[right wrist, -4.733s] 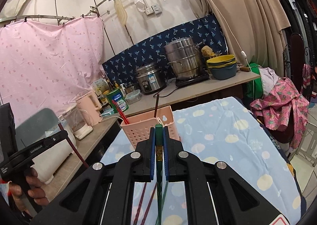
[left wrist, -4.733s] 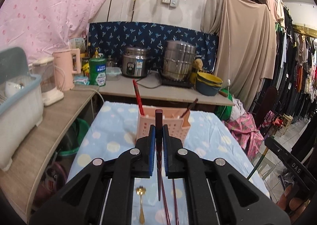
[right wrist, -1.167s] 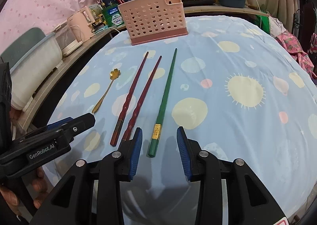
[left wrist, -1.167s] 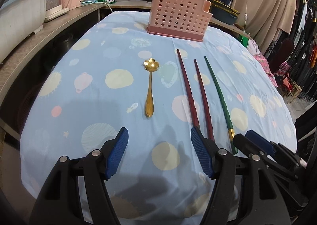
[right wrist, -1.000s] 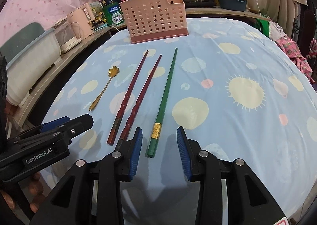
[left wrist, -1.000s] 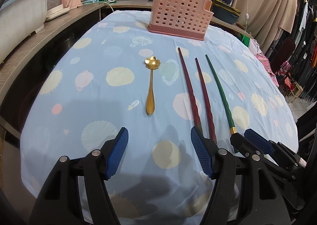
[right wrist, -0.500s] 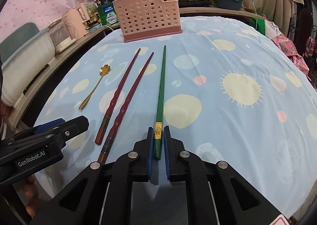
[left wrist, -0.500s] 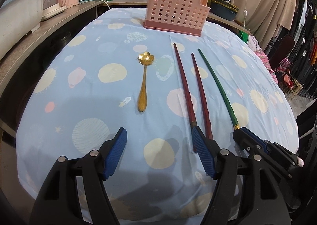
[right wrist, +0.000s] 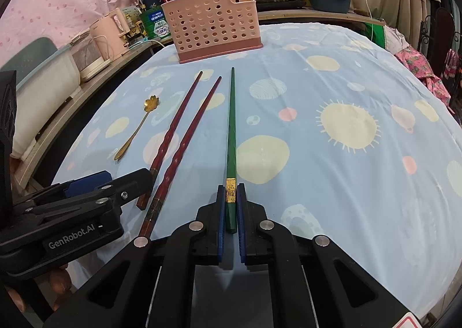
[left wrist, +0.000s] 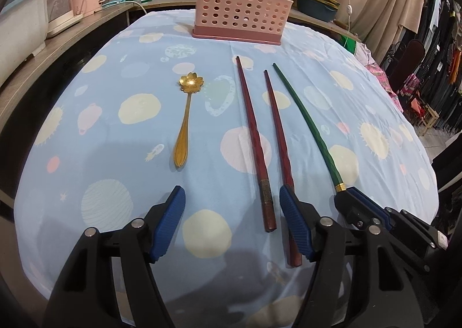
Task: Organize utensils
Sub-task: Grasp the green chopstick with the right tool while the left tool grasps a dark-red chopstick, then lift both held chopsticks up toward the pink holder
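At the near edge of the tabletop [right wrist: 361, 74], the green chopstick [right wrist: 231, 137] is clamped at its butt end by the right claw [right wrist: 230, 206], whose jaws have just been closing onto it. The pick-up step is judged to be in hand; a lift and a carry to the pink holder [right wrist: 213, 25] at the far end is called for next. The left claw [left wrist: 232, 224] is held apart over the butts of the two red chopsticks [left wrist: 254, 137], nothing gripped. Open cloth lies between chopstick and holder; the gold spoon [left wrist: 186, 120] lies well clear.
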Demonstrator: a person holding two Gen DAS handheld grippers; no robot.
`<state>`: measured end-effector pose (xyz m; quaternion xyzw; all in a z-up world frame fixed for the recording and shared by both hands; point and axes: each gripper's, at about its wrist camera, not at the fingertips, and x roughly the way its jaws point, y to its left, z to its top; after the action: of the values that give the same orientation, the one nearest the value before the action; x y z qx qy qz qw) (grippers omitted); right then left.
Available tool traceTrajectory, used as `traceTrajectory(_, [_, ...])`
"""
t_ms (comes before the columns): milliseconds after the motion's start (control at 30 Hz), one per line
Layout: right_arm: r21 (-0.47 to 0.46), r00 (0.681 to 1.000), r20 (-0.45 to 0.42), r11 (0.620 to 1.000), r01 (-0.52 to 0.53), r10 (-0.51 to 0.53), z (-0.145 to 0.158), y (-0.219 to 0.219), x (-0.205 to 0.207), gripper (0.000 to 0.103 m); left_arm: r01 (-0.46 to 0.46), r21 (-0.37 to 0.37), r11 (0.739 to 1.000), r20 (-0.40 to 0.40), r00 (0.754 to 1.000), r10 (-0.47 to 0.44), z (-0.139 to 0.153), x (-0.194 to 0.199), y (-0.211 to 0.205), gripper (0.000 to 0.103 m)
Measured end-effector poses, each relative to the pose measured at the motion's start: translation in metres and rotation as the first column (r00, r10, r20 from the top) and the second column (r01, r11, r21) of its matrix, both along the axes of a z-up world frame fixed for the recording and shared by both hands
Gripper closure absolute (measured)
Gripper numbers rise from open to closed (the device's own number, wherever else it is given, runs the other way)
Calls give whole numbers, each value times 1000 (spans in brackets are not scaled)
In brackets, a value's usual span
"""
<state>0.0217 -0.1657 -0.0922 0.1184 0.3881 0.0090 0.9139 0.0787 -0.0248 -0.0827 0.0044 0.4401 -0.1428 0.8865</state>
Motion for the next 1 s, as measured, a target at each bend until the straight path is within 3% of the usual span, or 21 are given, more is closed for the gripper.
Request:
traceTrajectory(167, [-1, 1000, 1, 1000, 0, 0, 0, 0, 0, 96, -1, 35, 999, 20, 1000, 0, -2, 0, -4, 45])
traceTrajectory(267, [0, 1000, 1, 1000, 0, 0, 0, 0, 0, 96, 8, 49, 999, 30, 1000, -9, -2, -1, -6, 54])
traceTrajectory(500, [4, 1000, 0, 1000, 0, 0, 0, 0, 0, 96, 45, 19, 999, 19, 999, -45, -1, -4, -6, 95])
traceTrajectory(767, [15, 1000, 1, 1000, 1, -1, 2, -1, -3, 96, 62, -20, 998, -6, 998, -62, 2, -9, -5, 96])
traceTrajectory(1000, [37, 999, 32, 999, 1, -2, 12, -4, -15, 96, 44, -55, 998, 23, 999, -43, 25, -17, 4, 96])
